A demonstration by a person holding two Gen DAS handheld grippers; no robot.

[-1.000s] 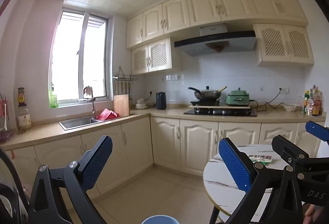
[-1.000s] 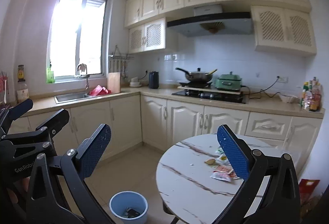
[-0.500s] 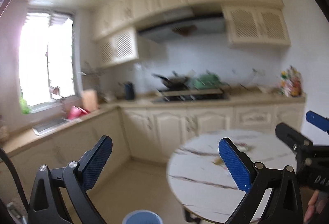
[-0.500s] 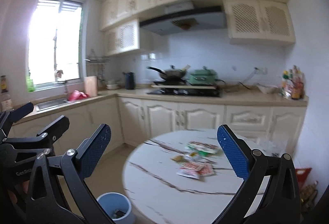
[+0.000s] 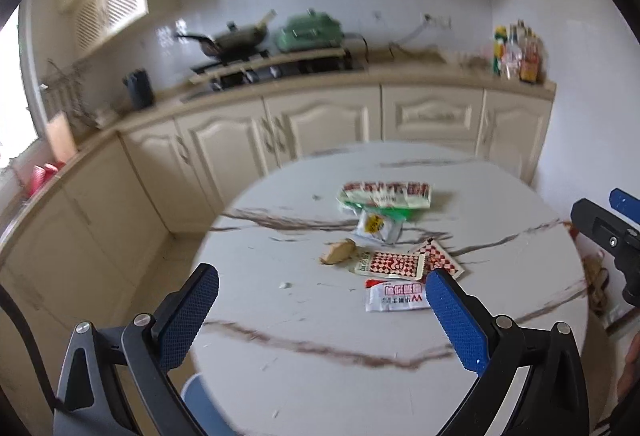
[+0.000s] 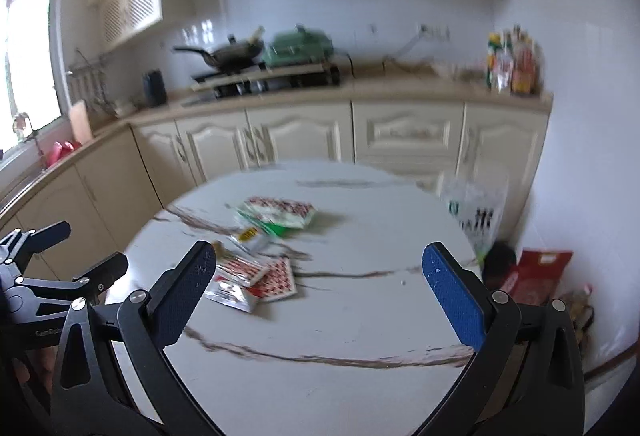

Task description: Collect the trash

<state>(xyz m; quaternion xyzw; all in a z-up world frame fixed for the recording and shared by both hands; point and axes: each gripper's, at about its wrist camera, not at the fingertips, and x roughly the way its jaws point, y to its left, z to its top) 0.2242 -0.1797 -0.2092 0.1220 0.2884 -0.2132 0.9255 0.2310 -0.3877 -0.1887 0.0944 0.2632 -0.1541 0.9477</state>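
Several wrappers lie in a cluster on the round white marble table: a green and red packet, a yellow and white sachet, red checkered sachets, a white and red sachet and a brown scrap. The cluster also shows in the right wrist view. My left gripper is open and empty above the table's near side, just short of the cluster. My right gripper is open and empty to the right of the wrappers. The rim of the blue bin peeks out under the table edge.
Cream kitchen cabinets and a counter with a stove, wok and bottles run behind the table. A clear plastic bag hangs by the table's far right; red bags sit on the floor against the wall.
Both grippers have swung right and tilted down, closer to the table. The wrappers now lie just ahead of the fingers. Both stay open.
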